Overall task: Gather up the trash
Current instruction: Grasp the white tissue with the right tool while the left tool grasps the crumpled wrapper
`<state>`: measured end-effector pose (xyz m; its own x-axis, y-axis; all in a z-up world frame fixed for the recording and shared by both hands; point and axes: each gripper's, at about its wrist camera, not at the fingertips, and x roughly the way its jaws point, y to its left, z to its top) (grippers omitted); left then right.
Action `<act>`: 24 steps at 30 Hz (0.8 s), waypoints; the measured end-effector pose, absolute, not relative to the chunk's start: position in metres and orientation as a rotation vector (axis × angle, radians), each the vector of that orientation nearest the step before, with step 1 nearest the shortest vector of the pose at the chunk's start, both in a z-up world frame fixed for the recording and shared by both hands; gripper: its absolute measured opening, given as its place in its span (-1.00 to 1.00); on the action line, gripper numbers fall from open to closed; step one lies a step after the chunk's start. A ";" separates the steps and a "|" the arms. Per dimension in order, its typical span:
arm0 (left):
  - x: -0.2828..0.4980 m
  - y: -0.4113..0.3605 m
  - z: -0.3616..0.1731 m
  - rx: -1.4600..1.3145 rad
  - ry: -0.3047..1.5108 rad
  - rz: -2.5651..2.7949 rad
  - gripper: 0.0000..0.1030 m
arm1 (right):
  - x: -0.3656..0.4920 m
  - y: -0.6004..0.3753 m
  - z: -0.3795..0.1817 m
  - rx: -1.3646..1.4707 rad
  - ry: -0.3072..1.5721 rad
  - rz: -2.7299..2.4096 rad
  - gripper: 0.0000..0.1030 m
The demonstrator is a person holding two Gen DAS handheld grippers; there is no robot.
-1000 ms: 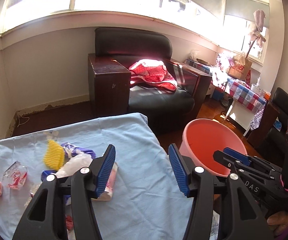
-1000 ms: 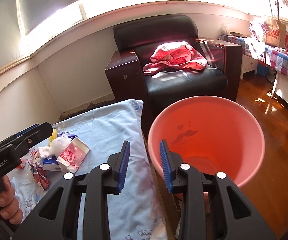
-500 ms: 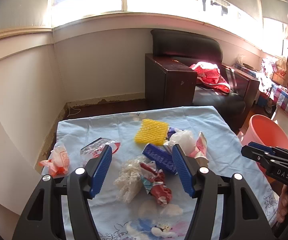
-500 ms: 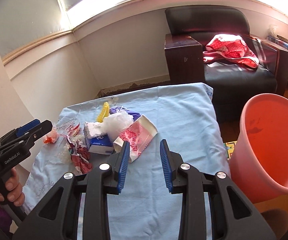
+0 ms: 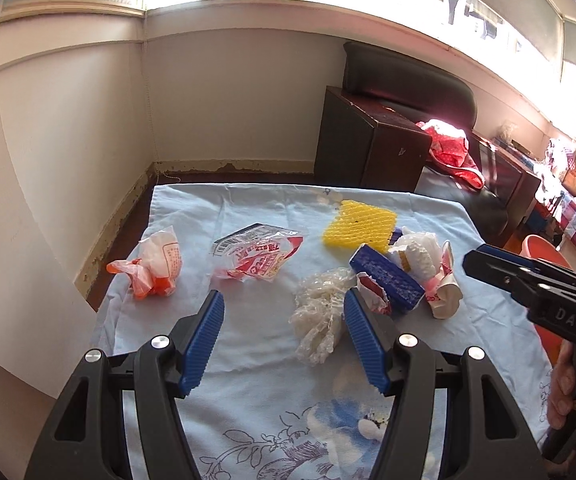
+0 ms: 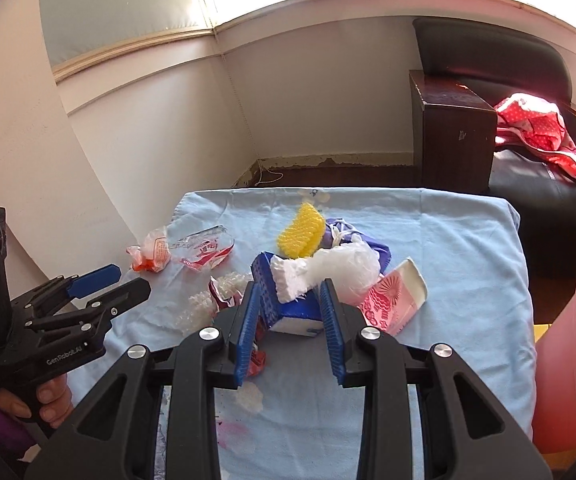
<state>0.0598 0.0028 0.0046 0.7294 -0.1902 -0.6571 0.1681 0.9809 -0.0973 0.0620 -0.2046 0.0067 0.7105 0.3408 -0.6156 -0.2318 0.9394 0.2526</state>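
Observation:
Several pieces of trash lie on the blue cloth: a yellow foam net (image 5: pixel 357 226), a blue tissue pack (image 5: pixel 385 282) (image 6: pixel 284 300), a clear crinkled wrapper (image 5: pixel 319 324), a red-and-clear snack bag (image 5: pixel 258 256), an orange-and-white bag (image 5: pixel 156 268), a pink paper cup (image 6: pixel 393 300) and white tissue (image 6: pixel 327 272). My left gripper (image 5: pixel 282 338) is open and empty, near the clear wrapper. My right gripper (image 6: pixel 289 320) is open, its jaws on either side of the blue tissue pack.
The table under the blue cloth (image 5: pixel 272 408) stands in a room corner. A salmon-pink bucket (image 6: pixel 571 348) stands on the floor at the table's right. A black armchair with red cloth (image 6: pixel 527 136) is behind.
Both grippers swung left from the bucket to the trash pile and came lower. The right gripper has opened wider around the blue tissue pack.

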 end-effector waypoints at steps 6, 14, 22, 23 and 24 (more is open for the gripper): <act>0.059 -0.022 0.001 -0.023 0.739 -0.320 0.17 | 0.089 -0.189 -0.005 0.115 0.731 0.285 -0.38; 0.076 -0.054 -0.023 0.013 0.792 -0.353 -0.07 | 0.100 -0.190 -0.020 0.098 0.779 0.302 -0.83; 0.087 -0.058 -0.038 0.001 0.843 -0.321 -0.65 | 0.085 -0.205 -0.011 0.154 0.746 0.330 -0.92; 0.086 -0.057 -0.037 -0.004 0.841 -0.323 -0.67 | 0.082 -0.208 -0.008 0.162 0.740 0.330 -0.92; 0.085 -0.056 -0.036 -0.005 0.837 -0.322 -0.67 | 0.078 -0.211 -0.005 0.169 0.732 0.330 -1.00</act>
<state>0.0850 -0.0561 -0.0363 0.6242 -0.2826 -0.7283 0.2790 0.9514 -0.1301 0.0782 -0.2111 -0.0052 0.6953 0.3528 -0.6262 -0.2360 0.9350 0.2647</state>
